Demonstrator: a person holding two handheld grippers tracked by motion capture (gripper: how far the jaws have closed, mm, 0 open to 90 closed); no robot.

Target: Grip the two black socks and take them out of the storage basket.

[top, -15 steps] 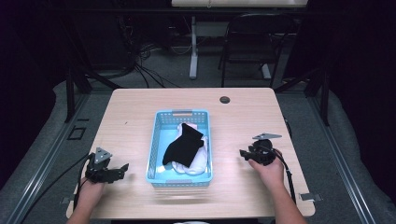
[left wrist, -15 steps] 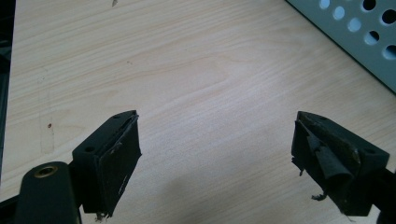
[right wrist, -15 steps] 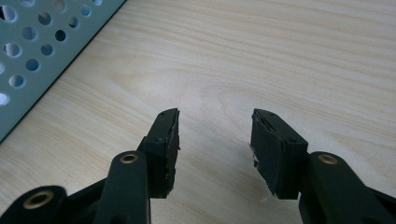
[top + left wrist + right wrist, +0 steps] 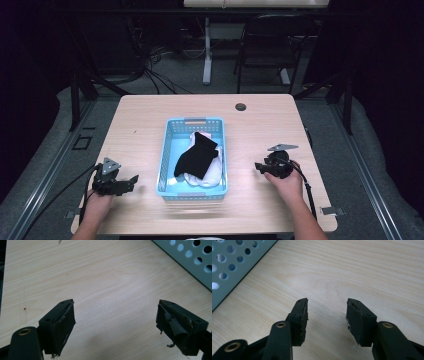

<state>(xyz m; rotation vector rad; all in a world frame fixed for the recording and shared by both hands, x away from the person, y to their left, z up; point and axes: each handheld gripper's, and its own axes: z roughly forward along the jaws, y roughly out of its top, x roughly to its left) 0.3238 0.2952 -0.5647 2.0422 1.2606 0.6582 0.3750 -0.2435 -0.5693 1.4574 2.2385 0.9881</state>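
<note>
socks: a black sock lies draped over a white sock inside the blue basket, and neither gripper touches them. the left gripper rests on the surface just left of the basket, jaws spread wide and empty; the right gripper sits to the basket's right, jaws parted less far, also empty. in both gripper views the basket's perforated wall shows close by. judging from this, no sock is lifted yet; reaching in and grasping remain to do.
</note>
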